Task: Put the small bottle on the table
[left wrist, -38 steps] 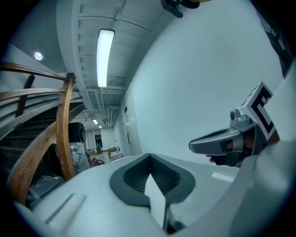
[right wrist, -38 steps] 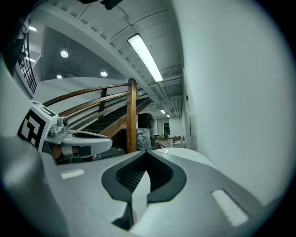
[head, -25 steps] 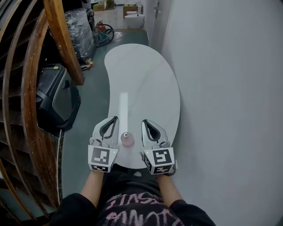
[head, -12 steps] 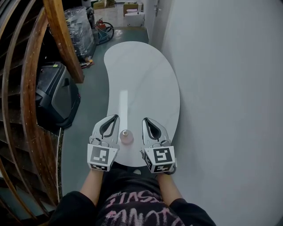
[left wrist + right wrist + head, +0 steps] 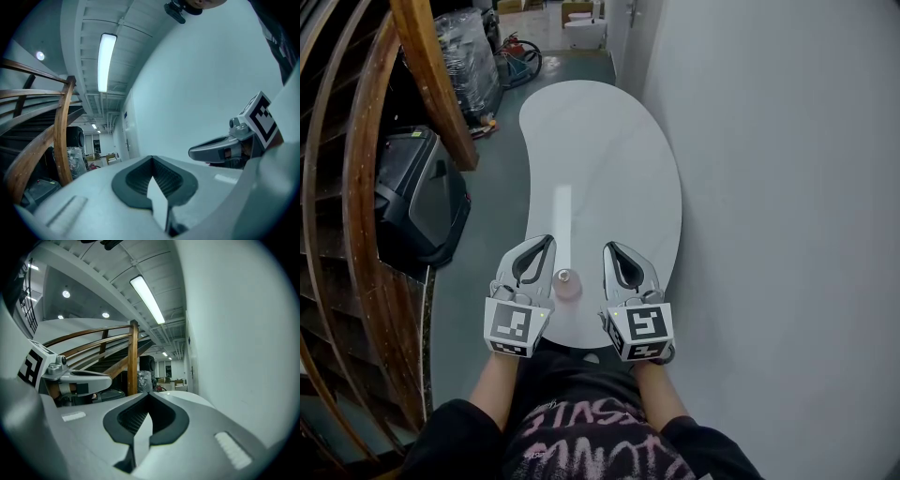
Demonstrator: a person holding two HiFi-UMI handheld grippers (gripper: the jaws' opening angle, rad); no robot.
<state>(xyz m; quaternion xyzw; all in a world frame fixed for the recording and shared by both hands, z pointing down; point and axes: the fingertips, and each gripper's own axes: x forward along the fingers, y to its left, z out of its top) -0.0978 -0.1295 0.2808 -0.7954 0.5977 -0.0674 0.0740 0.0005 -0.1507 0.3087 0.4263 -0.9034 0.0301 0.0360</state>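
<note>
— So, the left gripper (image 5: 547, 241)?
— Jaws pressed together, holding nothing, just left of the small bottle (image 5: 566, 284), which stands upright near the table (image 5: 600, 150) edge.
— And the right gripper (image 5: 608, 247)?
— Closed and empty too, flanking it. I'd judge the placing done.

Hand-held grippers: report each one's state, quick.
Left hand-held gripper: closed, empty.
Right hand-held gripper: closed, empty.
Bottle: standing on the table between them, not gripped.
</note>
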